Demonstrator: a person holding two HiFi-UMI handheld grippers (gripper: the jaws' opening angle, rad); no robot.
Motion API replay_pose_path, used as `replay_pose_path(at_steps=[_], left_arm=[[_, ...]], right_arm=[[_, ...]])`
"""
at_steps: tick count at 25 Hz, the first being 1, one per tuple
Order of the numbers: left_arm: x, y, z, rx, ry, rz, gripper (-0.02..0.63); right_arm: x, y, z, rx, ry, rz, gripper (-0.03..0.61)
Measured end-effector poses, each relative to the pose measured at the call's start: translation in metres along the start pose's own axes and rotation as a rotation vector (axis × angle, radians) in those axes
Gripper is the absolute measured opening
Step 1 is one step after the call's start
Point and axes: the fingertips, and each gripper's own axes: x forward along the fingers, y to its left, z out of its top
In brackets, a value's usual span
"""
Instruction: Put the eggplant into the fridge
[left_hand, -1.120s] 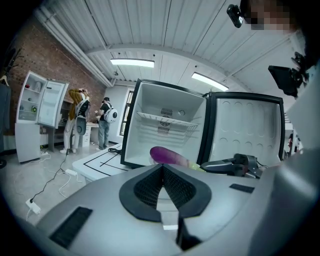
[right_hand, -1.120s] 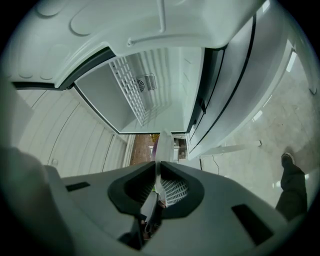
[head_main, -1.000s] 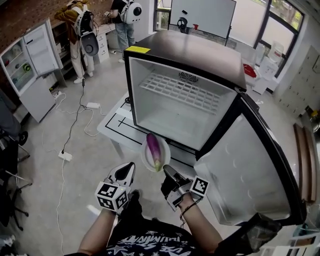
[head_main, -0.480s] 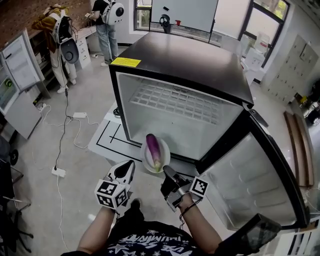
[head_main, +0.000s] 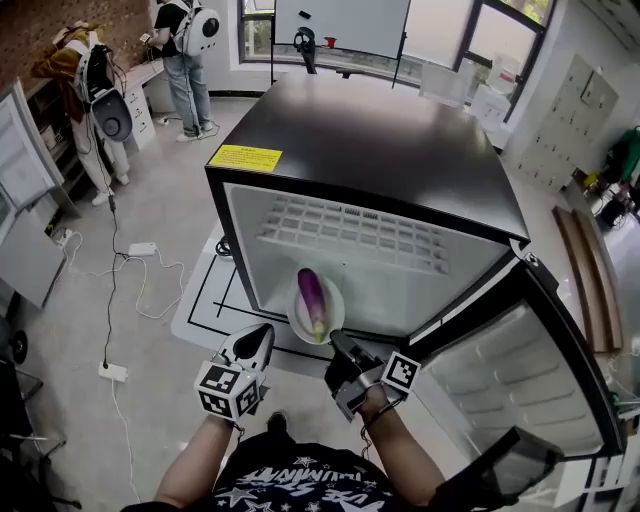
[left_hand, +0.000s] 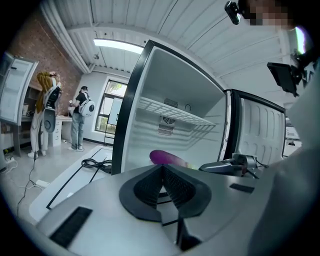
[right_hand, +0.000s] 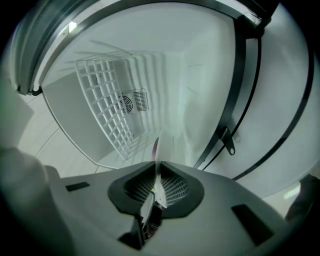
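A purple eggplant (head_main: 312, 296) lies on a white plate (head_main: 331, 318) held level at the open fridge's (head_main: 380, 140) front edge. My right gripper (head_main: 340, 349) is shut on the plate's near rim; in the right gripper view the plate (right_hand: 156, 167) shows edge-on between the jaws. My left gripper (head_main: 256, 343) hangs to the left of the plate, shut and holding nothing. From the left gripper view the eggplant (left_hand: 167, 158) shows beyond the closed jaws, with the fridge's inside behind it.
The fridge door (head_main: 520, 380) stands swung open to the right. A white wire shelf (head_main: 350, 232) spans the fridge's upper part. Cables (head_main: 120, 290) run over the floor at left. Two people (head_main: 185, 45) stand at a desk far back left.
The view and both grippers have come closer to the fridge. The plate with the eggplant now sits at the fridge opening instead of short of it.
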Motion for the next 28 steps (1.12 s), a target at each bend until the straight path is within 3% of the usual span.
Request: replay_pose_path(at_steps=[19, 28], left_arm=[[0.042, 0.023, -0.010, 0.001, 0.068, -0.171, 0.009], [0.047, 0.029, -0.010, -0.002, 0.074, -0.197, 0.009]], right_arm=[[0.057, -0.037, 0.028, -0.015, -0.137, -0.104, 0.025], [0.070, -0.047, 0.033, -0.034, -0.180, -0.162, 0.025]])
